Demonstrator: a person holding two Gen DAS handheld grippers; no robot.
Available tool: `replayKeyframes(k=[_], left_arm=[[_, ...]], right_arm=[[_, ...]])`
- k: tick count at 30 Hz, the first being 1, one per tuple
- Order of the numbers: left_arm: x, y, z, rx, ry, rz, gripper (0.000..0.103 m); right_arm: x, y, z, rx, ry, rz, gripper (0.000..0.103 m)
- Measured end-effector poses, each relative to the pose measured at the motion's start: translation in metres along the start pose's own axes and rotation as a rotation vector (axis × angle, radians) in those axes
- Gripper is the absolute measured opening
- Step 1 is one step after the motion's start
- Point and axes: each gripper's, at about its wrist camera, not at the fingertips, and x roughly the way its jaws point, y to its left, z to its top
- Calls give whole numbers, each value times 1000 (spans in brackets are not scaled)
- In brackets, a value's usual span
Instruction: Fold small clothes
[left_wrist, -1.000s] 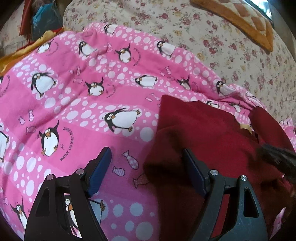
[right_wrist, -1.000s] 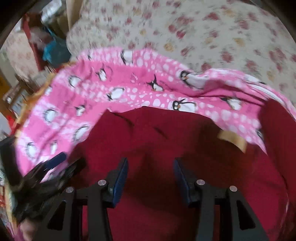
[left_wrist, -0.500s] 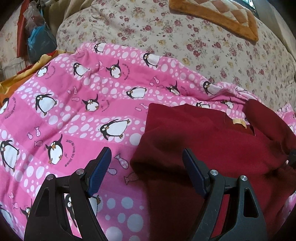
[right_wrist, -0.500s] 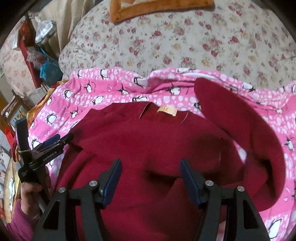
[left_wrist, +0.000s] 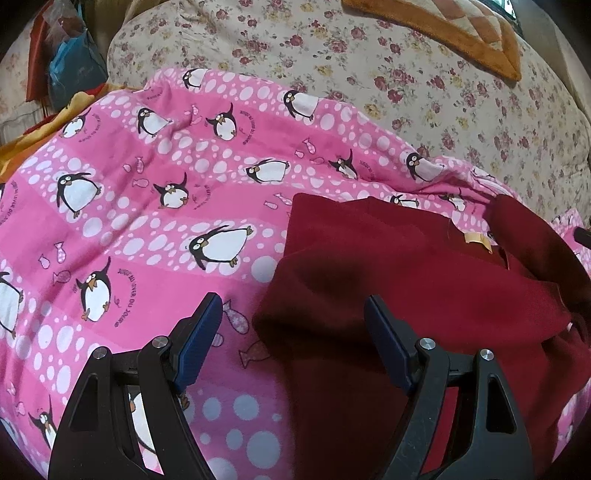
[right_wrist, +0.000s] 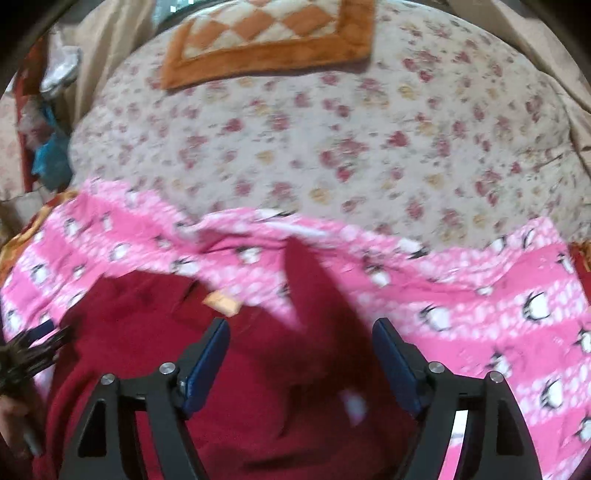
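My right gripper (right_wrist: 299, 362) has swung rightward, its empty jaws just opening, while the left gripper (left_wrist: 291, 343) waits agape over the half-folded red sweater (left_wrist: 406, 280) on the pink blanket (left_wrist: 155, 229); next I'd grab the loose sleeve (right_wrist: 314, 288).

The left gripper (left_wrist: 293, 334) was angled downward with its two blue-padded fingers (left_wrist: 197, 341) spread wide and nothing pinched between them. The right gripper (right_wrist: 301, 363) was tilted down about the same, its jaws had just been opening up, and by this point the blue pads (right_wrist: 205, 363) stood well apart without pressing on anything. In the blurry right wrist view you could just make out the other gripper as a dark smear at the left edge, with a bit of the person's hand (right_wrist: 13, 424) wrapped round its handle below.
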Motion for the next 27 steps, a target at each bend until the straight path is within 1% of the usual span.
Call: replayKeyframes(k=[5,6,8,9,10,11,13,14,15,16,19,22,24,26,27], left_arm=[[4,-2,-1,5,15,-2,80],[5,-2,-1,4,17,-3,80],[6,-1,-1,-4,20,-5,80],[6,0,0,-8,21,-6,80],[5,1,0,-14,19,-8,80],[5,2,0,-21,15,-8,80],[4,5,1,-37,9,-10,80],[4,7,1,-45,9,-10,80],[4,8,1,-53,10,-11,80],[4,10,1,-62,10,-12,80],[3,13,1,-82,5,-14,79],[-2,15,2,-91,-15,-13,80],[-5,17,3,-105,-30,-10,80],[-7,21,4,-122,-40,-12,80],[-7,23,4,-132,-39,-9,80]], right_arm=[[37,-5,14,-48,98,5,78],[43,-4,16,-63,112,-9,78],[58,-3,18,-83,149,-64,78],[66,-3,18,-85,170,-70,78],[74,-4,17,-84,189,-59,71],[83,-6,16,-83,214,-36,42],[94,-5,12,-108,261,-46,10],[95,-5,11,-116,257,-64,9],[91,-6,10,-107,240,-56,8],[81,-10,11,-80,217,-17,5],[51,-21,21,-11,158,61,5],[5,-31,38,48,75,192,5],[-34,-28,50,50,9,324,4],[-62,-16,59,23,-33,416,4],[-75,-6,63,-8,-54,445,4]])
